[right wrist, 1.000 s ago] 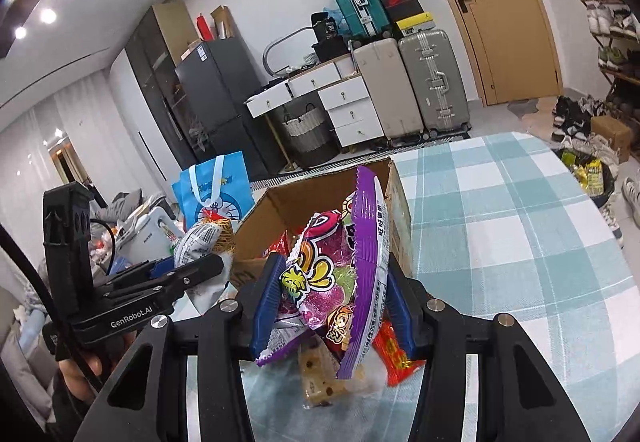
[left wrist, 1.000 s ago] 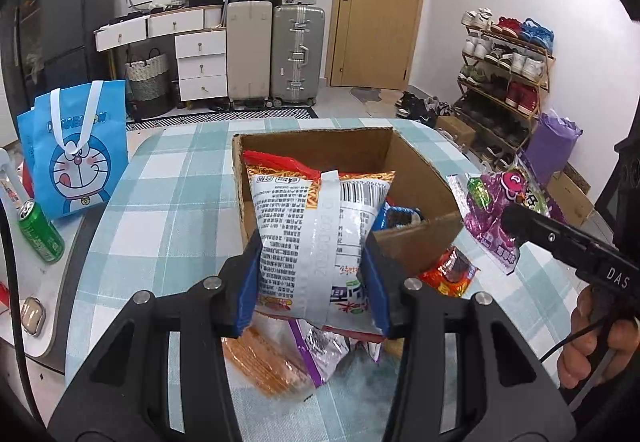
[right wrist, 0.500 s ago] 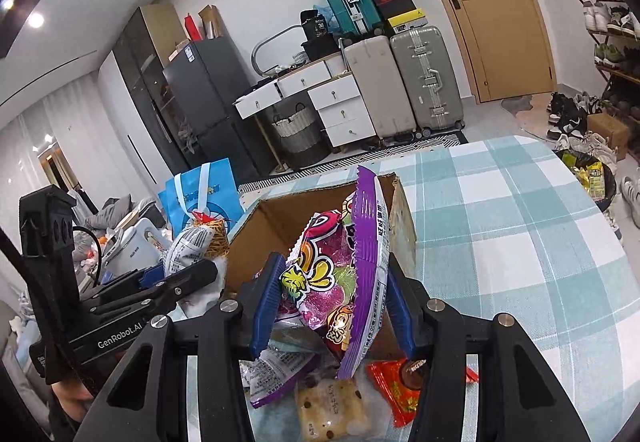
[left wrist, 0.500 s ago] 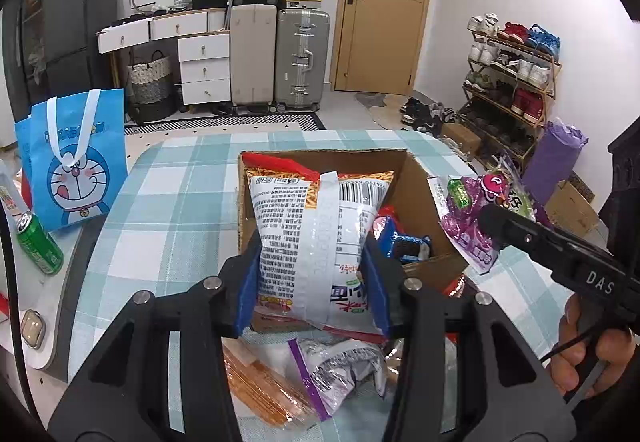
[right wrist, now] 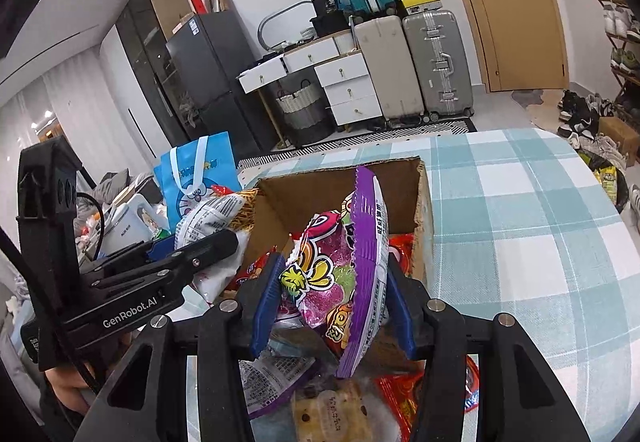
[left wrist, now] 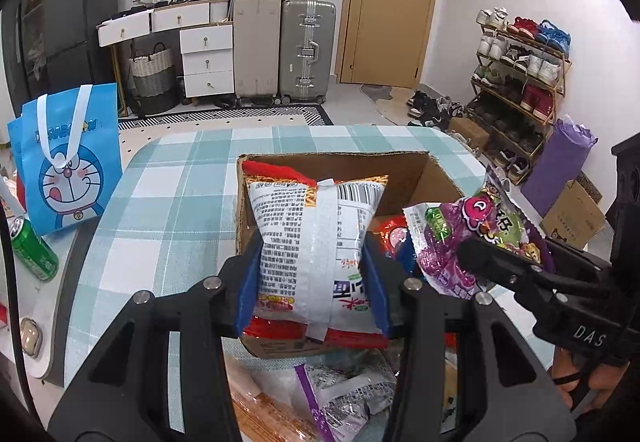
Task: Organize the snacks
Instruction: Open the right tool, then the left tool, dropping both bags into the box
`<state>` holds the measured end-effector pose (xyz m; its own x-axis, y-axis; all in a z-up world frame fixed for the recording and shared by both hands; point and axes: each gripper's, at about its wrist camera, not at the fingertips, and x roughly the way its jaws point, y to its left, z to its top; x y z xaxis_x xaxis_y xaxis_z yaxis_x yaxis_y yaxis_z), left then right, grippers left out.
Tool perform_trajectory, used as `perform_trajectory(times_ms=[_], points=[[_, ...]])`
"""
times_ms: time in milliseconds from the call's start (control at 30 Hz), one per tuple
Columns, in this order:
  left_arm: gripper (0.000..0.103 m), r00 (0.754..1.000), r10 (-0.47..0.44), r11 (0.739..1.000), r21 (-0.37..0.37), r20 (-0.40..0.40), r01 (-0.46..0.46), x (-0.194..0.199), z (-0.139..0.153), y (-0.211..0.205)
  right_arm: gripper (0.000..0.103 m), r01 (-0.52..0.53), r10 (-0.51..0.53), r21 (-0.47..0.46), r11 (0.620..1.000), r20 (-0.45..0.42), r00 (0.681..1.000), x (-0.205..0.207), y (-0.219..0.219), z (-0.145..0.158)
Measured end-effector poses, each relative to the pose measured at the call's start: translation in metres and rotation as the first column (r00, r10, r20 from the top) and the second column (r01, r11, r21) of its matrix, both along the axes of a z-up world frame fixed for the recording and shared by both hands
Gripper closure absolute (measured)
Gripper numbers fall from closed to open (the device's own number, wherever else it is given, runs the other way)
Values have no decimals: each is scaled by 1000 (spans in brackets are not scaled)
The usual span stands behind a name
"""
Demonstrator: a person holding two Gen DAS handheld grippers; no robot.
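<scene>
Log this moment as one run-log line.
left hand-held gripper: shut on white snack bag | right hand-held gripper: shut on purple candy bag | both over cardboard box

both wrist views look steeply down, close over the same cardboard box [left wrist: 404, 169], side by side.

A lived-in home: suitcases [left wrist: 280, 45] and a white chest of drawers [left wrist: 206, 57] at twelve o'clock, a wooden door [left wrist: 394, 1] at one, a loaded shoe rack [left wrist: 520, 77] at two, a fridge [right wrist: 200, 77].
</scene>
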<state>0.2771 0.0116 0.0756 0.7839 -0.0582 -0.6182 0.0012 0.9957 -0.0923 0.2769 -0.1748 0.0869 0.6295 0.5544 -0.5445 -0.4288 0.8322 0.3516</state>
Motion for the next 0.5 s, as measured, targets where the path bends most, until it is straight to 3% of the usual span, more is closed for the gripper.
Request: perform_trajectory(times_ms=[300,433,500], points=[[60,1000,2,1000,7,-22,-2,25,-7,2,54,-11,11,-1,1000,-41,999,17,12,-5],[58,999,-2,1000,7,-42,2,33,-11,1,49,-12,12,10,1000,-35,999,19,8,-1],[52,999,-2,1000,15,-42,2,33,-13,1,41,-6,6,6,1000,-20,1000,18,4,2]])
